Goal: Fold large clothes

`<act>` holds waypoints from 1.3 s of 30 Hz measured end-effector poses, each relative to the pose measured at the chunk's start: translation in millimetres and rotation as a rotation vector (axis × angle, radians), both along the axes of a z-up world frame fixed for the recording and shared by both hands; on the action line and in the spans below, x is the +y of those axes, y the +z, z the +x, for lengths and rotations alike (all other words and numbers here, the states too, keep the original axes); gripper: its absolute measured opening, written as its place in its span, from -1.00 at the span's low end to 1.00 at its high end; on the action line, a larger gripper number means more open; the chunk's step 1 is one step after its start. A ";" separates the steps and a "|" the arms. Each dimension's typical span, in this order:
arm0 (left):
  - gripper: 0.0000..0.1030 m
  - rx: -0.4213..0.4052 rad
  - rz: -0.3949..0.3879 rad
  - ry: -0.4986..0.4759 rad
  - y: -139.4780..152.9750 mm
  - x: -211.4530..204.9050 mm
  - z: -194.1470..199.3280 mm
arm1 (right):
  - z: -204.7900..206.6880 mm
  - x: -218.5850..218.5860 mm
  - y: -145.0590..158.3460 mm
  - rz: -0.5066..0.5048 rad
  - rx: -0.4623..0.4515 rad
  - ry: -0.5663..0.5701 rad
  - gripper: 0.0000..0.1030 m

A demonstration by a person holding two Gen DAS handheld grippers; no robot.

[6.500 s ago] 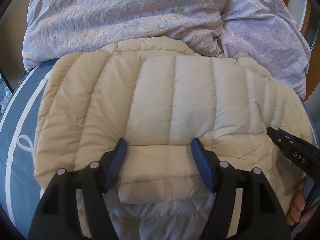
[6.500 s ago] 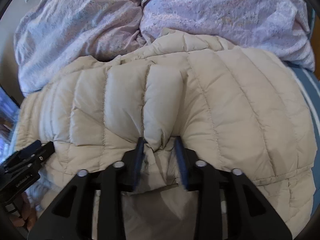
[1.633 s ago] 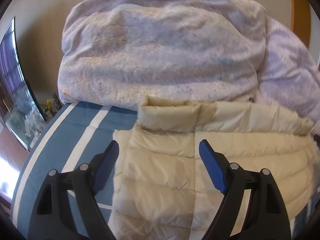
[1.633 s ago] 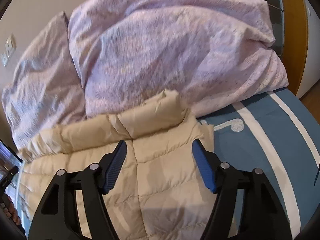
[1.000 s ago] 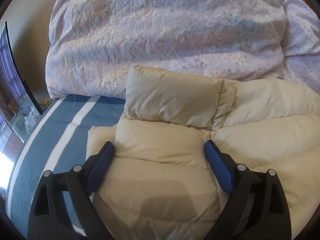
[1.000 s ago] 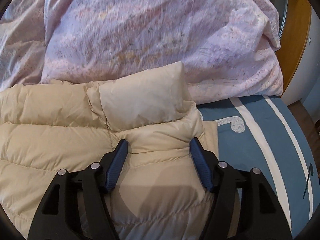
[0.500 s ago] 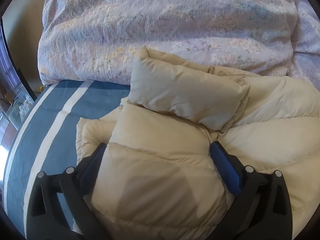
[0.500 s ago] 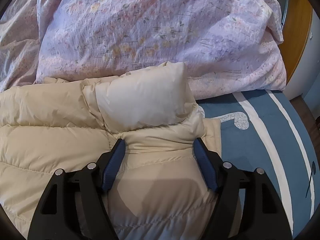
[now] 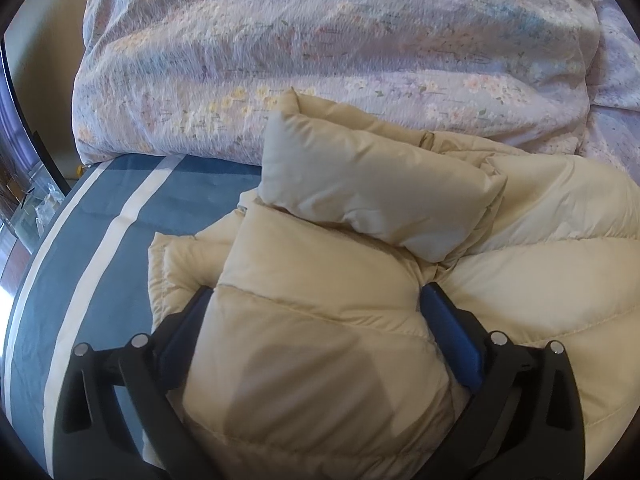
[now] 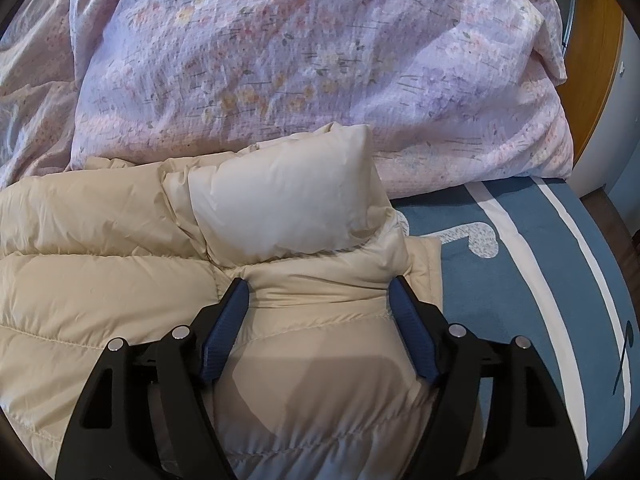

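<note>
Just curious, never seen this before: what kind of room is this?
Most likely a bedroom: a floral duvet is heaped on a blue striped bedspread, where a cream puffer jacket is being folded.

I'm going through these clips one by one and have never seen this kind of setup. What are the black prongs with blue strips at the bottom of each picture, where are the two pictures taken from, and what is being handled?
There is no robot here. A person holds a hand-held two-finger gripper in each hand, and a wide-angle camera on each one looks forward along its fingers. One picture comes from the left gripper, the other from the right gripper; the blue strips are the finger pads.

On the bed, a blue cover with white stripes, lies a cream puffy jacket, partly folded. Behind it is a heap of lilac flowered bedding.

Each gripper is wide open and straddles a bulge of the jacket at one end. The pads sit against or close to the fabric, but neither has pinched it.
</note>
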State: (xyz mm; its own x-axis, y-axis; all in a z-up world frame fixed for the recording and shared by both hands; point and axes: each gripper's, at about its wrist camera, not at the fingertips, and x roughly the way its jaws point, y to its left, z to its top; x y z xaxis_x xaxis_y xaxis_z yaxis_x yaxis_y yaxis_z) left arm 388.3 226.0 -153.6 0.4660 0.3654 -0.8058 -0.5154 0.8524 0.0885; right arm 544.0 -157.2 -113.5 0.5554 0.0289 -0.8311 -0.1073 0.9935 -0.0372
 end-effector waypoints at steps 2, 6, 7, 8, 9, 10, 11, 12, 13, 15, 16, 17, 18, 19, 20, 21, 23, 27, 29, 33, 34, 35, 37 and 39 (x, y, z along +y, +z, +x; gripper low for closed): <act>0.97 0.001 -0.002 0.000 0.0 0.2 0.5 | 0.9 -1.4 -0.2 0.003 0.001 -0.002 0.45; 0.97 0.002 -0.004 0.001 0.5 -0.1 0.6 | 3.0 -2.1 -0.6 0.009 0.004 -0.003 0.45; 0.97 0.002 -0.005 0.001 0.3 0.6 0.8 | 2.9 -2.0 -0.5 0.010 0.004 -0.003 0.46; 0.97 0.002 -0.005 0.001 0.5 0.2 0.8 | 2.2 -1.7 -0.3 0.010 0.004 -0.004 0.46; 0.97 0.002 -0.005 0.001 0.5 0.4 0.8 | 2.3 -2.1 -0.6 0.012 0.004 -0.004 0.46; 0.97 0.002 -0.006 0.001 0.6 0.5 0.7 | 1.5 -1.5 -0.6 0.012 0.004 -0.004 0.46; 0.97 0.002 -0.006 0.001 0.6 -0.1 0.8 | 1.2 -1.3 -0.7 0.013 0.005 -0.004 0.46; 0.97 0.002 -0.006 0.001 0.8 -0.1 0.7 | 0.6 -1.2 -0.6 0.015 0.005 -0.005 0.46; 0.97 0.001 -0.007 0.001 0.6 0.5 0.9 | 1.1 -2.0 -0.9 0.017 0.006 -0.005 0.46; 0.97 0.001 -0.008 0.002 0.4 0.4 1.1 | 2.5 -3.4 -1.8 0.025 0.009 -0.006 0.47; 0.97 0.000 -0.008 0.003 0.3 0.7 1.4 | 3.4 -3.7 -1.6 0.024 0.009 -0.009 0.48; 0.97 0.000 -0.006 0.004 0.2 0.7 1.6 | 3.9 -2.8 -1.8 0.016 0.009 -0.012 0.50; 0.97 0.000 -0.005 0.004 0.2 1.2 1.8 | 4.3 -2.1 -2.0 0.006 0.008 -0.014 0.51; 0.97 -0.003 -0.001 0.006 0.7 0.9 1.3 | 5.4 -1.6 -2.2 0.001 0.006 -0.016 0.52; 0.97 -0.005 0.007 0.010 1.8 0.0 -0.1 | 5.4 -0.9 -1.6 -0.002 0.004 -0.017 0.52; 0.97 -0.005 0.017 0.017 3.5 -1.0 -1.9 | 5.2 -0.9 0.8 -0.006 0.014 -0.013 0.52; 0.92 -0.006 -0.001 0.016 10.6 -4.1 -12.3 | 2.2 -6.4 10.3 0.017 0.045 -0.001 0.52; 0.91 -0.064 -0.107 0.004 39.3 1.0 -51.2 | -17.4 -46.5 46.8 0.146 0.029 -0.007 0.68; 0.91 -0.096 -0.128 0.013 53.2 7.0 -71.8 | -24.0 -73.0 55.1 0.203 0.054 -0.031 0.80; 0.91 -0.100 -0.162 0.038 59.8 19.3 -99.0 | -38.0 -106.6 43.4 0.313 0.139 -0.055 0.80; 0.91 -0.098 -0.192 0.044 56.7 21.4 -104.4 | -41.9 -112.1 36.0 0.351 0.170 -0.058 0.80; 0.90 -0.096 -0.224 0.050 52.6 23.6 -108.4 | -46.1 -115.4 30.6 0.377 0.191 -0.061 0.80; 0.80 -0.092 -0.281 0.059 44.3 25.3 -112.4 | -51.6 -122.0 16.7 0.439 0.240 -0.068 0.80; 0.75 -0.085 -0.321 0.081 36.7 26.9 -118.4 | -57.8 -123.0 7.3 0.494 0.267 -0.061 0.80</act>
State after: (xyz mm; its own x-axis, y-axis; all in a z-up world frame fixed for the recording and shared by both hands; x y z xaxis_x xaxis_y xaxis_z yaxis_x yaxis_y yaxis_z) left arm 269.8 252.9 -116.9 0.5161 0.1377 -0.8454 -0.5768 0.7855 -0.2242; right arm 486.3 -280.2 -106.2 0.3405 0.4252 -0.8386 0.0085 0.8905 0.4550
